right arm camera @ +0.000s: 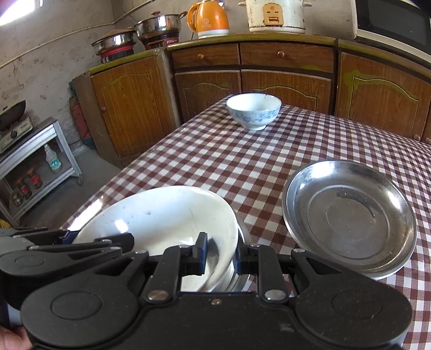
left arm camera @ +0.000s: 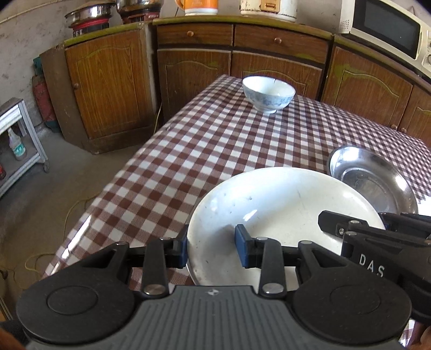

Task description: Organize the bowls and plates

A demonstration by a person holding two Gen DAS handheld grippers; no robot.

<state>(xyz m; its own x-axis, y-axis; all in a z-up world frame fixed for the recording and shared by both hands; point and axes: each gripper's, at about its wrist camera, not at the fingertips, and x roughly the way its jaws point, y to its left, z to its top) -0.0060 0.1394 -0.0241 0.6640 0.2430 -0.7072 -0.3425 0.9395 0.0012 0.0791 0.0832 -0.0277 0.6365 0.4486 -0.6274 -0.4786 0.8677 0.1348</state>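
Note:
A white plate (left arm camera: 280,215) sits at the near edge of the checked table (left arm camera: 204,150). My left gripper (left arm camera: 212,246) straddles its left rim, one blue pad outside and one inside, with a visible gap. My right gripper (right arm camera: 221,254) straddles the plate's right rim (right arm camera: 167,215), jaws close around it and around metal rims stacked under it; whether they pinch is unclear. A steel plate (right arm camera: 350,218) lies to the right and also shows in the left wrist view (left arm camera: 377,180). A blue-patterned white bowl (left arm camera: 268,93) stands at the far end of the table, also in the right wrist view (right arm camera: 253,111).
Wooden cabinets (left arm camera: 194,62) stand behind the table, with pots, an orange kettle (right arm camera: 208,18), a rice cooker (right arm camera: 276,14) and a microwave (left arm camera: 388,27) on top. A metal shelf with bottles (right arm camera: 40,161) stands on the floor at left.

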